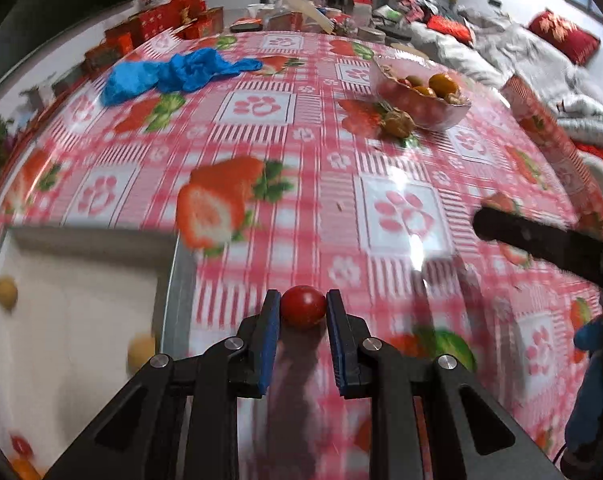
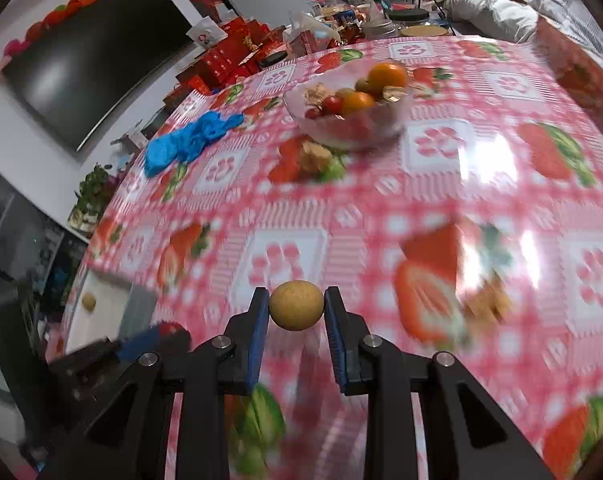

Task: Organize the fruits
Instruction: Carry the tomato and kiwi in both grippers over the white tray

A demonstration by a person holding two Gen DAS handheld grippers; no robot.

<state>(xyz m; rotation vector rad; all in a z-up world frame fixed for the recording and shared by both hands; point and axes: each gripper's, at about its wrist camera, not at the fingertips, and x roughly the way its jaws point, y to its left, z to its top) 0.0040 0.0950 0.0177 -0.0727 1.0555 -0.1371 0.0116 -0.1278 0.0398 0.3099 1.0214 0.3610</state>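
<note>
The left hand-held gripper [image 1: 303, 307] clamps a red cherry tomato [image 1: 303, 306] and the right hand-held gripper [image 2: 296, 306] a round tan fruit [image 2: 296, 305], both above the checked worktop [image 1: 301, 168], the glass fruit bowl [image 2: 353, 128] farther back.

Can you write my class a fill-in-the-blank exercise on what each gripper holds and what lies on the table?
1. The left gripper is shut on a small ____ tomato.
2. The right gripper pinches a round ____ fruit between its fingers.
3. The oranges sit in a clear ____ on the checked tablecloth.
4. The crumpled gloves on the table are ____.

Missing words: red; yellow; bowl; blue
</note>
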